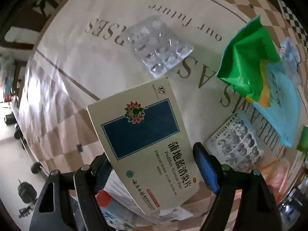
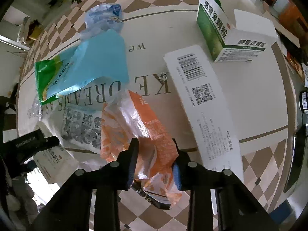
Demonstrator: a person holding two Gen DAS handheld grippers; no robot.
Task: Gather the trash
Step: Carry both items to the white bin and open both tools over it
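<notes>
Left gripper point(image 1: 152, 165) clamps a flat cream medicine carton with a dark blue panel point(image 1: 142, 134), held tilted above the round checkered tablecloth point(image 1: 63, 134). A clear empty blister pack point(image 1: 159, 46) lies beyond it; a green-and-blue crumpled plastic bag point(image 1: 256, 73) sits to the right. Right gripper point(image 2: 155, 161) pinches an orange-and-white crinkled wrapper point(image 2: 146, 134) near the table edge. A long white barcode box point(image 2: 204, 100) lies just beside it, a green-and-white medicine box point(image 2: 221, 28) further off.
</notes>
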